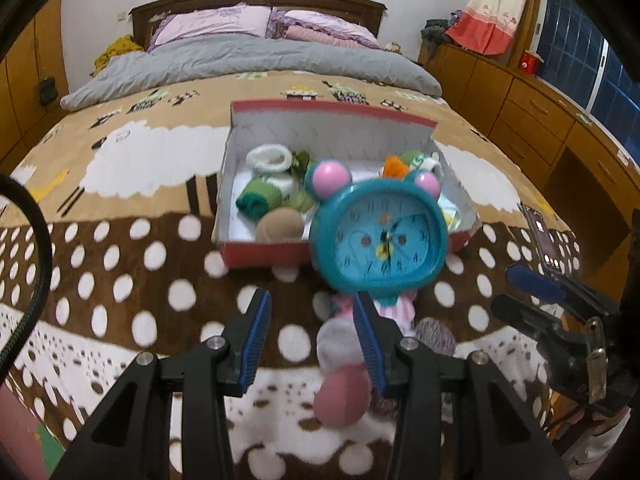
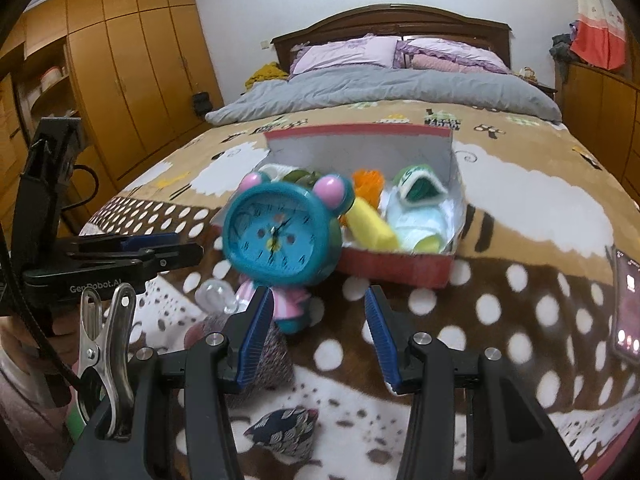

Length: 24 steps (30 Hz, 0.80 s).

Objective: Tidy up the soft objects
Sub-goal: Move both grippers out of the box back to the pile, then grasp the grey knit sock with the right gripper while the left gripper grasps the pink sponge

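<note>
A red shoe box (image 1: 332, 110) with a white inside stands on the bed and holds several rolled socks, among them a green one (image 1: 256, 196) and a tan ball (image 1: 280, 224). In front of it stands a teal alarm clock (image 1: 384, 236) with pink ears. My left gripper (image 1: 311, 294) is open above the blanket, short of the clock. A white and pink sock roll (image 1: 340, 376) lies under its right finger. My right gripper (image 2: 318, 290) is open too, just right of the clock (image 2: 280, 236) and before the box (image 2: 360, 132). A patterned pouch (image 2: 284, 432) lies below it.
A brown blanket (image 1: 120, 280) with white dots covers the bed's near end. A phone (image 2: 628, 308) lies at the right. A grey-purple ball (image 1: 436, 332) and a clear plastic piece (image 2: 214, 296) sit by the clock's feet. Wooden wardrobes and drawers flank the bed.
</note>
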Available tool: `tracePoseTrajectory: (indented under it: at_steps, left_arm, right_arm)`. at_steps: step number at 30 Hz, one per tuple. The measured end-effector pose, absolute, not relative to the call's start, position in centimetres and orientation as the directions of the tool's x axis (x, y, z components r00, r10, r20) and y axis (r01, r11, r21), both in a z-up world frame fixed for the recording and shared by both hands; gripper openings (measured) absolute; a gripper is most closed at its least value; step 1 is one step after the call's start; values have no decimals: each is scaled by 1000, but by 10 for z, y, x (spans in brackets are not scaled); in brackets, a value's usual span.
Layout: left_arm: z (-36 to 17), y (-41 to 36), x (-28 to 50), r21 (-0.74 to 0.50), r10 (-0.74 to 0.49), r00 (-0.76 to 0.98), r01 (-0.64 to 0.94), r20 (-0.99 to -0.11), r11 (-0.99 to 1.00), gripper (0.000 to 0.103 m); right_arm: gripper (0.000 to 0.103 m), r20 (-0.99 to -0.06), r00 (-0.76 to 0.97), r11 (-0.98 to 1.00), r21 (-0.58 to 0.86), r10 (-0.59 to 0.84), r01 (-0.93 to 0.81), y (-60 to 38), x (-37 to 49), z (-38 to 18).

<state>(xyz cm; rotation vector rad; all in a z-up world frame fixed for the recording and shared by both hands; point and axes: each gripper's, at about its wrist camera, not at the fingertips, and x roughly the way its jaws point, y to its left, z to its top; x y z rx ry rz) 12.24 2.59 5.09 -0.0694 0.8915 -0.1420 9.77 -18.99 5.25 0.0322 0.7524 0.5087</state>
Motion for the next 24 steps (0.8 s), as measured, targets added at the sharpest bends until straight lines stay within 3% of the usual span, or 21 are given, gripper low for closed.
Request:
tracePoseTrajectory:
  at_steps: [24]
  left_arm:
    - [13,34,83,-195,-225,567,114,-792,974,45]
  right_arm:
    - [49,-700,488,828,277,521,-487,-164,83,8]
